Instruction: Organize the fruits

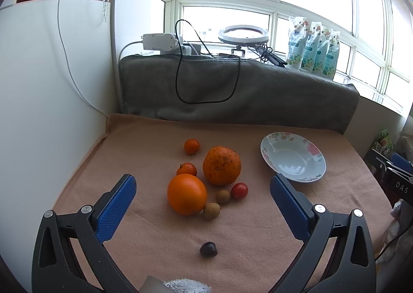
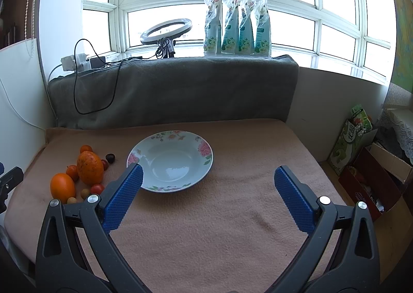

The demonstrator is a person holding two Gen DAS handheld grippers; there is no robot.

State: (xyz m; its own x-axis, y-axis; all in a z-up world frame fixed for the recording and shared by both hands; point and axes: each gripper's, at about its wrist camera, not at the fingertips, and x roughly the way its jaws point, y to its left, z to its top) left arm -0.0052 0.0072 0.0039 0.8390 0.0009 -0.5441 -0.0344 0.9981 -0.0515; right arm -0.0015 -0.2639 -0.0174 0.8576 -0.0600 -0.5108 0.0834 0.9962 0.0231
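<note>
Fruit lies in a loose group on the peach cloth: a smooth orange (image 1: 187, 194), a rough large orange (image 1: 222, 165), two small tangerines (image 1: 191, 146), a cherry tomato (image 1: 239, 190), two tan longans (image 1: 211, 210) and a dark chestnut-like fruit (image 1: 208, 249). An empty floral plate (image 1: 293, 156) sits to their right; it also shows in the right wrist view (image 2: 170, 161). My left gripper (image 1: 204, 189) is open and empty, hovering above the fruit. My right gripper (image 2: 207, 179) is open and empty, in front of the plate, with the fruit group (image 2: 89, 167) at its left.
A grey blanket-covered ledge (image 1: 232, 91) backs the table, with a ring light (image 1: 242, 34), a power strip (image 1: 158, 41), cables and refill pouches (image 2: 237, 27) on the sill. A white wall (image 1: 51, 86) stands at left. Cardboard boxes (image 2: 371, 174) sit off the right edge.
</note>
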